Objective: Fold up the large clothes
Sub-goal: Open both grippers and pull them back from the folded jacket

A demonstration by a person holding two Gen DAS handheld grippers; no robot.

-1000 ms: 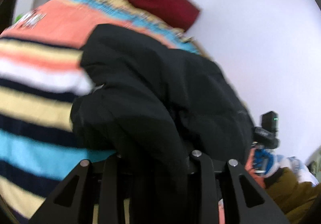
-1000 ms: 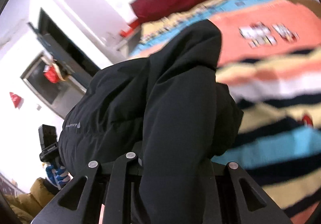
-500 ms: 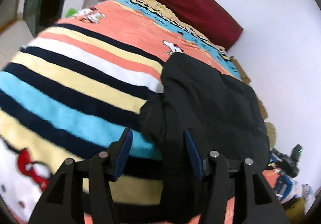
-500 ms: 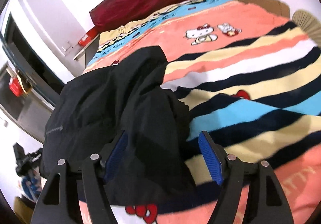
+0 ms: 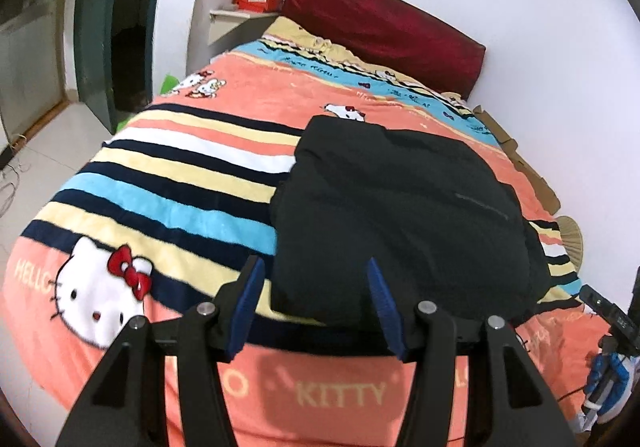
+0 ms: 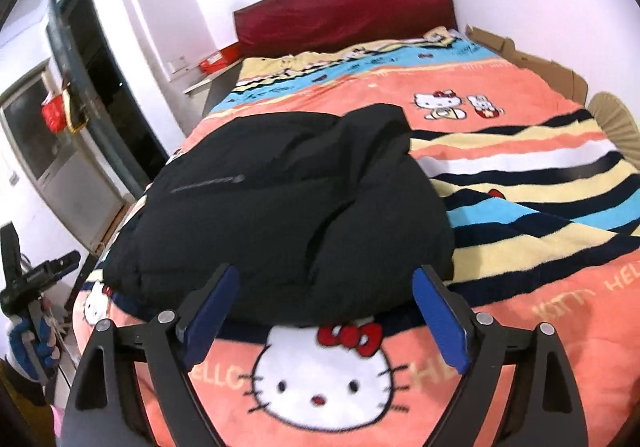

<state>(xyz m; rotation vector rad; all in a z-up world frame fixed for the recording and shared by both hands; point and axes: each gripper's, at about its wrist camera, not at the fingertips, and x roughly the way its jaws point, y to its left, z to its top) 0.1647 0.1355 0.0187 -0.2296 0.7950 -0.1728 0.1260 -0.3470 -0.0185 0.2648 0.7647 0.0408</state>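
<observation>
The black jacket (image 5: 396, 219) lies bundled on the striped blanket (image 5: 168, 183), just ahead of both grippers. The left gripper (image 5: 314, 307) stands open, nothing between its pads. The right gripper (image 6: 326, 317) is opening, also empty, the jacket beyond its fingertips.

Matt black cloth jacket (image 5: 400, 215) on fleecy blanket (image 5: 180, 183).
</observation>
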